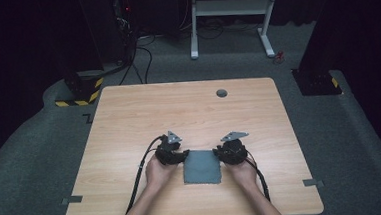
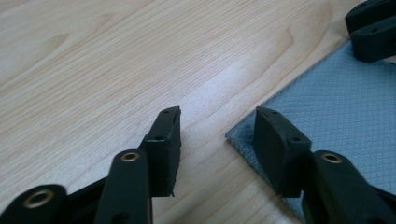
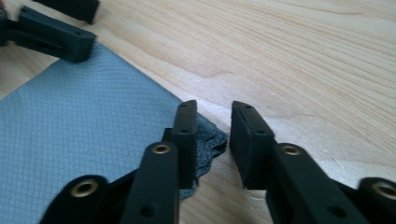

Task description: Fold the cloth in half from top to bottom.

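A grey-blue cloth (image 1: pixel 202 167) lies flat on the wooden table (image 1: pixel 188 107), near its front edge. My left gripper (image 1: pixel 184 156) is at the cloth's far left corner. In the left gripper view, the left gripper (image 2: pixel 217 116) stands open, with the cloth (image 2: pixel 336 112) corner low between its jaws and no pad pressing on it. My right gripper (image 1: pixel 217 154) is at the far right corner. In the right gripper view, the right gripper (image 3: pixel 214 109) is open over the rumpled corner of the cloth (image 3: pixel 93 121), which lies beside its left jaw.
A round hole (image 1: pixel 221 93) sits near the table's far edge. Tape strips (image 1: pixel 73 199) (image 1: pixel 312 182) mark the front corners. Cables trail from both grippers toward the front. A white frame (image 1: pixel 232 7) and a striped post base (image 1: pixel 80 91) stand on the floor beyond.
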A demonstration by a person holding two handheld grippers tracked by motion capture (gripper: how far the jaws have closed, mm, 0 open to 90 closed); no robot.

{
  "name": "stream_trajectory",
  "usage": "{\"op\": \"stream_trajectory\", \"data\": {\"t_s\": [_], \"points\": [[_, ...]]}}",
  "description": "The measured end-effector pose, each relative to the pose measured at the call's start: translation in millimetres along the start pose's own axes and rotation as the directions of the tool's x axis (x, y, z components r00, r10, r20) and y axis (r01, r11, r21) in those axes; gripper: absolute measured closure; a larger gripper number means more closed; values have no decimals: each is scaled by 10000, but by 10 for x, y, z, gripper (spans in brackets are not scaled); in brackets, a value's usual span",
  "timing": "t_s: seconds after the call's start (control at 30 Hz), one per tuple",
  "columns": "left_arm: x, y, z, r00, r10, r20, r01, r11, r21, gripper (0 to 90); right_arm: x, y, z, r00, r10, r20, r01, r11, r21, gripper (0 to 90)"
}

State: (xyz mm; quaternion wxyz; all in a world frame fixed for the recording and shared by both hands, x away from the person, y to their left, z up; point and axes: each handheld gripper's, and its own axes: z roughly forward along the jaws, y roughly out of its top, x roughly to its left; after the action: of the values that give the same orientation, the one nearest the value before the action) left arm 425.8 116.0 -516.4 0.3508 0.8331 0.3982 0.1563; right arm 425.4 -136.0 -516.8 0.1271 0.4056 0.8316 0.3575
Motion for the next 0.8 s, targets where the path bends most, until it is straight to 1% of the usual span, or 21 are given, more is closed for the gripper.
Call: {"op": "stream_trajectory", "data": {"t_s": [0.03, 0.07, 0.1, 0.13, 0.17, 0.2, 0.27, 0.3, 0.33, 0.37, 0.47, 0.53, 0.6, 0.63, 0.67, 0.77, 0.8], "points": [[-3, 3, -2, 9999, 51, 105, -52, 10000, 42, 556, 10, 7, 0, 9999, -167, -17, 167, 9998, 82, 778], [-1, 5, -1, 9998, 103, 176, -103, 9999, 30, 583, 12, 13, 4, 9995, -284, -148, 286, 9995, 111, 819], [4, 7, -1, 9993, 140, 357, -142, 9999, 39, 607, 19, 21, 4, 9992, -339, -215, 343, 9993, 179, 849], [12, 11, -1, 9985, 160, 517, -164, 9998, 77, 642, 26, 34, 9, 9981, -572, -222, 576, 9981, 214, 868], [18, 15, 1, 9973, 142, 722, -149, 9999, 82, 674, 38, 42, 12, 9973, -709, -165, 713, 9972, 241, 876], [24, 15, 3, 9960, 69, 894, -78, 9999, 95, 728, 39, 45, 15, 9969, -765, -157, 769, 9968, 237, 880], [35, 16, 6, 9933, -89, 1148, 77, 9999, 104, 808, 26, 49, 16, 9977, -647, -211, 652, 9976, 234, 883], [25, 20, 4, 9944, -30, 1053, 21, 10000, 83, 856, 19, 53, 15, 9979, -617, -218, 621, 9978, 226, 884], [10, 20, 5, 9952, 37, 978, -43, 10000, 60, 869, 14, 60, 15, 9974, -703, -177, 706, 9974, 149, 884], [-1, 22, 5, 9963, 243, 823, -244, 9997, 5, 872, 19, 65, 12, 9975, -695, -135, 697, 9975, 144, 884], [-12, 21, 11, 9977, 252, 637, -241, 9996, -166, 877, 23, 93, 1, 9967, -816, 19, 816, 9967, -7, 885], [5, 27, 25, 9987, 205, 467, -186, 9991, -393, 878, 17, 126, 4, 9959, -896, 155, 897, 9960, -54, 886], [24, 29, 38, 9994, 90, 343, -72, 9986, -533, 877, 5, 159, 14, 9966, -797, 229, 800, 9967, -141, 886], [26, 31, 43, 9994, -44, 345, 64, 9984, -566, 877, -9, 179, 28, 9969, -751, 235, 754, 9971, -123, 886], [34, 36, 45, 9995, -84, 294, 102, 9981, -615, 877, -13, 189, 38, 9972, -698, 265, 701, 9975, -103, 886], [55, 65, 51, 10000, 77, 3, -76, 9978, -659, 877, -29, 234, 79, 9968, -707, 373, 714, 9973, -170, 886], [68, 73, 56, 10000, 64, -21, -65, 9978, -662, 877, -36, 250, 96, 9969, -688, 387, 696, 9974, -208, 885]]}}
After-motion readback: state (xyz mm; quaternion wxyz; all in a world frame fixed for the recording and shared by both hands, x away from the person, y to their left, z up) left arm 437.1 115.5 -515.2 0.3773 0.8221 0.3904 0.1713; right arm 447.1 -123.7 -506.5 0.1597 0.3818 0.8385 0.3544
